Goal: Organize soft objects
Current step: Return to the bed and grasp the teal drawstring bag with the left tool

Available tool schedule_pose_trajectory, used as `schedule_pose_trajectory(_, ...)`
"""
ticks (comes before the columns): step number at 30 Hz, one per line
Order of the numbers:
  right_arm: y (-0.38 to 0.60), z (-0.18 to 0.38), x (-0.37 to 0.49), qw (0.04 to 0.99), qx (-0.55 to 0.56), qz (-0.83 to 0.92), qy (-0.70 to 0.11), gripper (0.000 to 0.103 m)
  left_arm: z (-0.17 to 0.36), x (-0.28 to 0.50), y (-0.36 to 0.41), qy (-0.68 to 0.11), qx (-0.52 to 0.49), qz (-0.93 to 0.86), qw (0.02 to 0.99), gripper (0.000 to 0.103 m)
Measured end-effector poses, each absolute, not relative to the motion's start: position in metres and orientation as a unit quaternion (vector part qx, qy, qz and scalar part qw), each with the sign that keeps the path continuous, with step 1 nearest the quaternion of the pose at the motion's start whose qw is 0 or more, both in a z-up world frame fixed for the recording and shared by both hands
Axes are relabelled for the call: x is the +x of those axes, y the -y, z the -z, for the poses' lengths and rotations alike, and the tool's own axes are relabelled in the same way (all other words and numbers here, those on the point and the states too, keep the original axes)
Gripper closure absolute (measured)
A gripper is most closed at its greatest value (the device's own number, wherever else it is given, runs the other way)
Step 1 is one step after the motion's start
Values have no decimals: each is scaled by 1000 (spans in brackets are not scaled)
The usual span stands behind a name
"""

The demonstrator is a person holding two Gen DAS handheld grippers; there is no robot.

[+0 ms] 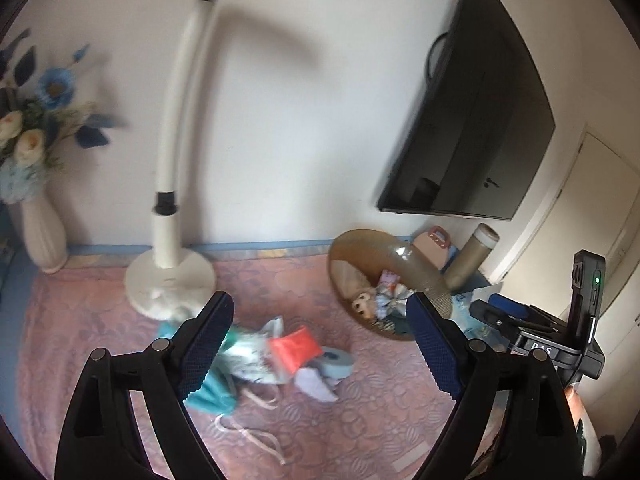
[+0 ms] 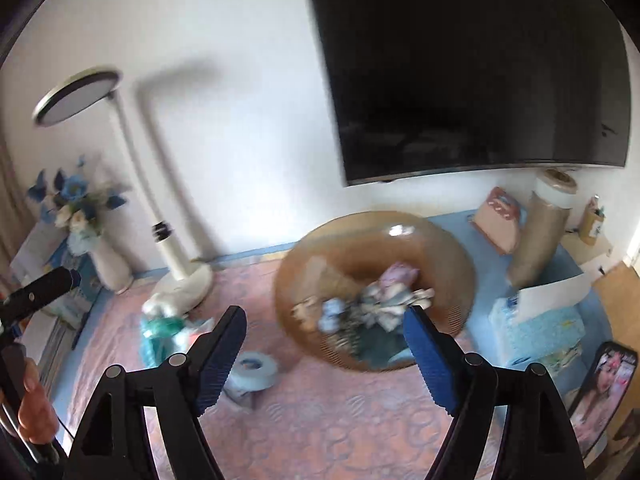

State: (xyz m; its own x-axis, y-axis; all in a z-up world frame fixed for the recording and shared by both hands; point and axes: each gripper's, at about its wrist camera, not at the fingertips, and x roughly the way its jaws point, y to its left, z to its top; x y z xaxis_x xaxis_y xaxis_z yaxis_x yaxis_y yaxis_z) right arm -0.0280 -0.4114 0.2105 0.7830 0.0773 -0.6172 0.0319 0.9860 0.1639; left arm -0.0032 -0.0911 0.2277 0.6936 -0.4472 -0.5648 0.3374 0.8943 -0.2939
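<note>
Left of the lamp base (image 1: 170, 284) stands the white vase (image 1: 44, 236) of blue and cream flowers, hard against the wall, and that corner is one to stay out of; now to the loose pile (image 1: 260, 356) just in front of the lamp base, teal cloth, pale patterned fabric, an orange-red piece (image 1: 294, 346) and a grey-blue ring-shaped piece (image 1: 336, 360) all touching on the pink quilted mat (image 1: 360, 420), with white straps trailing toward the camera, and here hangs the left gripper (image 1: 320, 348), jaws spread wide, nothing in them, poised above that heap; my read is we are mid-sort, between picks, with the next grab due on one of these loose pieces; further right of the lamp base sits the amber bowl (image 1: 424, 272), tipped toward us and already holding several small soft toys and cloth bits, and the right gripper (image 2: 324, 356) hovers in front of it, jaws wide apart as well, carrying nothing; the next move, I'd say, calls for lowering the left jaws onto the orange-red piece or the ring, pinching only one layer so the straps don't drag the rest; room is good on the bare mat nearest us, tighter toward the lamp base, and beyond the bowl a tall bottle (image 1: 472, 256) and tissue pack (image 2: 536, 320) crowd the far right
</note>
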Motion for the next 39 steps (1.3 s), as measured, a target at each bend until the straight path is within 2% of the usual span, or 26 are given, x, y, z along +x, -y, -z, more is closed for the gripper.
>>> schedule_pose_trajectory(4,367,-191,-46,937,68,-60,-336,23,-204,-23,43,-354,-62,139,923,8)
schedule_pose_trajectory(6,342,-168,-50,930,58,-84,-352,22,-175,-30,25,-365,-56,114,922,6)
schedule_pose_trajectory(13,291,-69,-59,916,48,-105,-385,22,-51,-24,-11,-443,-82,66,890,6)
schedule_pose_trajectory(16,282,-36,-56,910,32,-98,-402,22,-25,-25,-14,-455,-82,51,885,6)
schedule_pose_trajectory(17,280,-35,-54,908,24,-92,-408,20,-22,-24,-11,-461,-73,47,883,6)
schedule_pose_trajectory(18,279,-37,-55,911,21,-92,-401,11,-27,-26,-8,-451,-65,47,889,6)
schedule_pose_trajectory(19,279,-40,-57,916,21,-93,-391,9,-28,-28,-5,-443,-59,49,893,6)
schedule_pose_trajectory(28,285,-30,-45,906,34,-75,-415,9,-27,-31,4,-463,-35,38,885,6)
schedule_pose_trajectory(35,295,-52,-41,886,75,-125,-440,9,-70,-10,23,-449,-110,106,881,6)
schedule_pose_trajectory(38,276,-58,-22,870,63,-144,-467,10,-70,11,50,-444,-77,106,886,6)
schedule_pose_trajectory(39,272,-56,-14,864,66,-147,-477,14,-67,20,58,-446,-66,98,887,6)
